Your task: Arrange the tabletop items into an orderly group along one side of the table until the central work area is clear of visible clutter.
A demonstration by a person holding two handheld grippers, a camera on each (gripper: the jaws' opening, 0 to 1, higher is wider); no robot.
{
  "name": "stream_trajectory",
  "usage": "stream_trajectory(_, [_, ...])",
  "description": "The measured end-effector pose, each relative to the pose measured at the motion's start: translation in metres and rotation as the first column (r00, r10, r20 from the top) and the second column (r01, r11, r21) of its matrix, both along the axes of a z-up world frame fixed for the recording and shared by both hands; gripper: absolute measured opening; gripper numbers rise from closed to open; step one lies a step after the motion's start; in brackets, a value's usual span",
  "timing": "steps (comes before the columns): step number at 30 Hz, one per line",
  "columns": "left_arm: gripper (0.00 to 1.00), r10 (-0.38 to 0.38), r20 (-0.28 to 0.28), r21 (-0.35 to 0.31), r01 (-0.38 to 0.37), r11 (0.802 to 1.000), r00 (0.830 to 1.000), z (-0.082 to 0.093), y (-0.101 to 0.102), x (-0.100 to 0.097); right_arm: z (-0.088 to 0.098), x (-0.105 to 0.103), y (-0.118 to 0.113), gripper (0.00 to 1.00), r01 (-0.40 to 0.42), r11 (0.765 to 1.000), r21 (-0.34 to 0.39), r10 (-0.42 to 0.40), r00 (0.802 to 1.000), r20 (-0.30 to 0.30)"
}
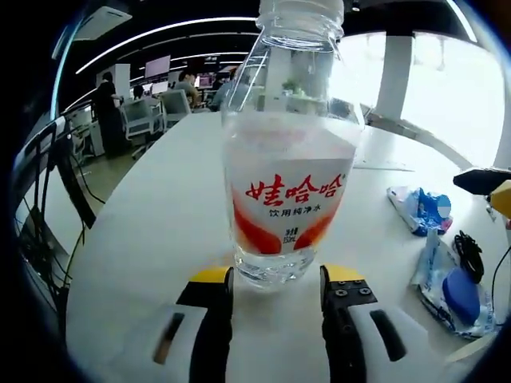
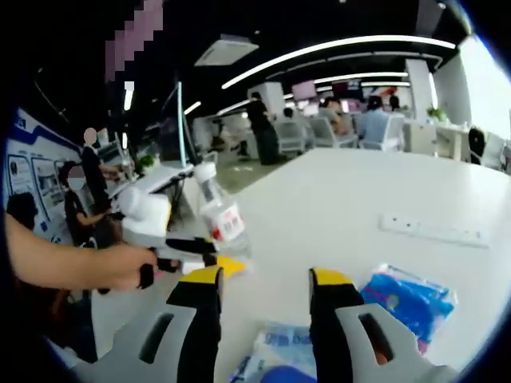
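In the left gripper view your left gripper point(image 1: 275, 291) sits spread, the bottle point(image 1: 286, 183) standing centre frame between its jaws. In the right gripper view your right gripper point(image 2: 263, 295) is spread over blue packets point(image 2: 407, 299) at lower right.

Left gripper view: close, low over white table point(image 1: 160, 207), facing water bottle point(image 1: 287, 183). Right gripper view: farther back, same bottle point(image 2: 219, 215) left of centre.

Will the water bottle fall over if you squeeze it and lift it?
The water bottle is tall on a narrow base, so a low push may tip it. It looks full, so probably heavy for its size. Its clear thin plastic may dent or slip between the left hand-held gripper jaws, which stand on either side of its base.
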State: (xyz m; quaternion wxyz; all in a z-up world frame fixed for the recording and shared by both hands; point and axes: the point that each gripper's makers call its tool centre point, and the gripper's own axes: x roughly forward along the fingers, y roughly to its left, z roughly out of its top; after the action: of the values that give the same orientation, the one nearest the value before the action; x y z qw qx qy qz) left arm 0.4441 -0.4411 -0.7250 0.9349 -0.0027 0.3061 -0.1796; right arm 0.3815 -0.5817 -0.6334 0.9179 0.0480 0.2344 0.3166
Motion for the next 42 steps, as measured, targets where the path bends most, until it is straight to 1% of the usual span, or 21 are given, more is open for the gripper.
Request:
stream_trajectory(2, [0.44,0.002,0.003,0.002,-0.002,1.000,1.000,0.001,0.001,-0.002,-0.001,-0.006,-0.002,0.41,0.005,1.000,0.006,-0.005,1.000,-0.010])
stream_trajectory(5, [0.45,0.000,0.000,0.008,0.000,1.000,1.000,0.001,0.001,-0.007,-0.007,-0.016,-0.003,0.41,0.002,1.000,-0.004,-0.002,1.000,-0.025])
stream_trajectory(10, [0.51,-0.033,0.012,0.009,0.033,0.999,0.999,0.004,-0.005,-0.016,-0.011,-0.030,-0.001,0.43,-0.016,1.000,-0.008,0.016,0.999,-0.040])
stream_trajectory(13, [0.52,-0.043,0.016,0.001,0.043,0.999,0.999,0.008,-0.007,-0.024,-0.010,-0.038,-0.001,0.44,-0.027,1.000,-0.012,0.026,0.999,-0.042])
stream_trajectory(15, [0.54,-0.051,0.019,0.003,0.051,0.999,0.998,0.007,-0.009,-0.027,-0.009,-0.043,-0.003,0.45,-0.026,1.000,-0.005,0.026,0.999,-0.040])
stream_trajectory(18, [0.55,-0.059,0.023,-0.005,0.059,0.998,0.998,0.010,-0.011,-0.038,-0.009,-0.051,-0.006,0.46,-0.026,1.000,-0.002,0.026,0.999,-0.045])
stream_trajectory(21, [0.58,-0.062,0.036,-0.006,0.062,0.998,0.997,0.011,-0.012,-0.049,-0.010,-0.060,-0.012,0.46,-0.023,1.000,-0.006,0.022,0.999,-0.050])
stream_trajectory(26, [0.61,-0.069,0.026,-0.039,0.070,0.997,0.997,0.011,-0.021,-0.072,-0.008,-0.073,-0.023,0.47,-0.013,1.000,-0.005,0.013,0.999,-0.044])
stream_trajectory(28, [0.63,-0.075,0.024,-0.046,0.076,0.996,0.997,0.013,-0.024,-0.079,-0.008,-0.078,-0.029,0.50,-0.005,1.000,-0.006,0.005,0.999,-0.044])
stream_trajectory(32, [0.64,-0.091,0.027,-0.060,0.093,0.994,0.995,0.017,-0.033,-0.093,-0.009,-0.088,-0.037,0.51,-0.002,1.000,-0.012,0.001,0.999,-0.046])
stream_trajectory(35, [0.65,-0.096,0.032,-0.070,0.098,0.993,0.995,0.022,-0.039,-0.102,-0.011,-0.099,-0.045,0.52,0.007,1.000,-0.023,-0.008,0.999,-0.053])
stream_trajectory(37, [0.65,-0.100,0.047,-0.087,0.103,0.991,0.994,0.028,-0.046,-0.108,-0.011,-0.107,-0.050,0.52,0.012,0.999,-0.033,-0.014,0.999,-0.052])
stream_trajectory(39, [0.66,-0.111,0.045,-0.080,0.114,0.990,0.993,0.031,-0.050,-0.113,-0.011,-0.113,-0.052,0.54,0.010,0.999,-0.035,-0.011,0.999,-0.048])
stream_trajectory(42, [0.68,-0.117,0.060,-0.104,0.122,0.987,0.991,0.040,-0.058,-0.121,-0.012,-0.127,-0.059,0.57,0.007,0.999,-0.039,-0.009,0.998,-0.055])
